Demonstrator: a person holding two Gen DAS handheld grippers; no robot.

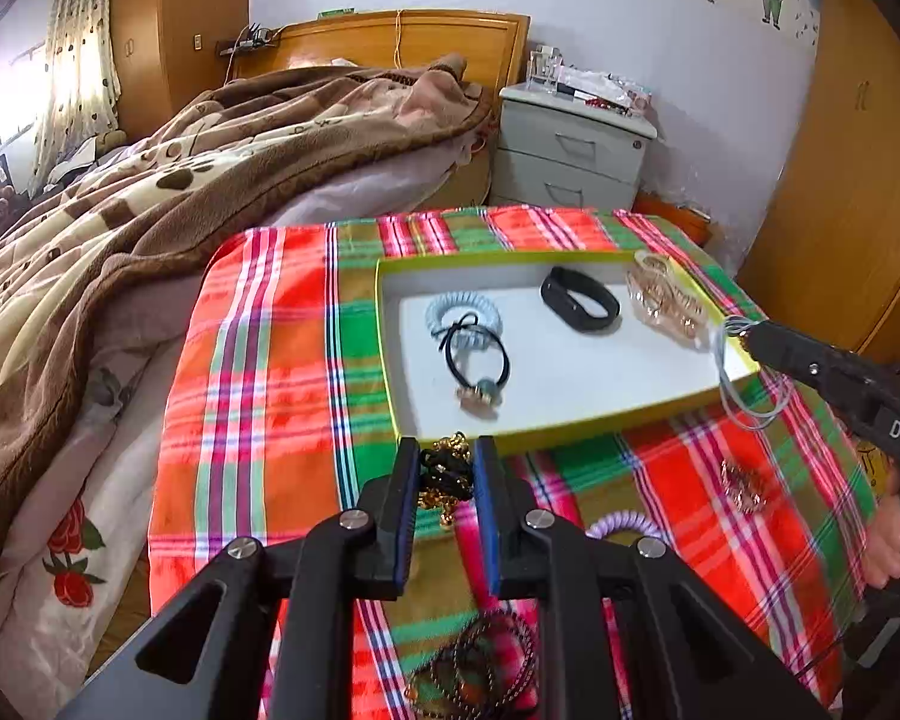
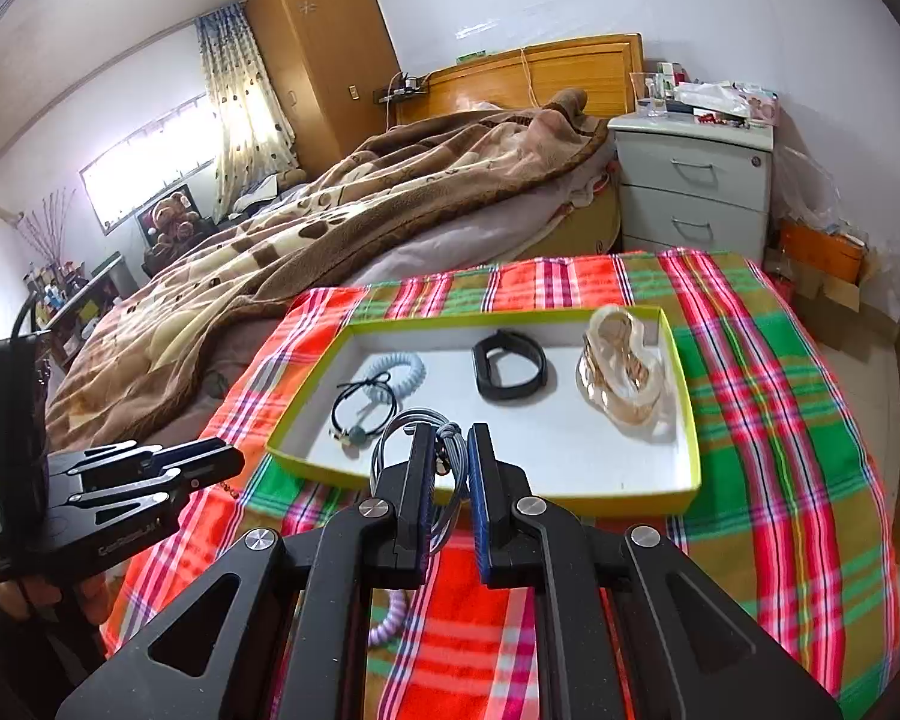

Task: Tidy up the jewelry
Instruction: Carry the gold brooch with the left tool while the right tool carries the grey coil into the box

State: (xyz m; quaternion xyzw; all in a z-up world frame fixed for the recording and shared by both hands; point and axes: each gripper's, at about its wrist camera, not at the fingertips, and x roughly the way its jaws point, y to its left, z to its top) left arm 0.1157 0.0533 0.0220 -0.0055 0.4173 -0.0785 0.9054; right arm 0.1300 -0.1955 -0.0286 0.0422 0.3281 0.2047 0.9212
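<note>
Right gripper (image 2: 450,456) grips gray cord (image 2: 450,438); tray (image 2: 687,420) holds wristband (image 2: 510,372).

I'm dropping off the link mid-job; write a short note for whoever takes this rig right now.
Right claw: shut on the grey looped cord bracelet, at the near edge of the shallow yellow-rimmed white tray.
Left claw: fingers either side of the black-and-gold beaded chain on the plaid cloth, grip unclear.
Done, in tray: pale blue coil tie, black wristband, gold bangles.
Left: lilac coil tie and other pieces on cloth.
</note>
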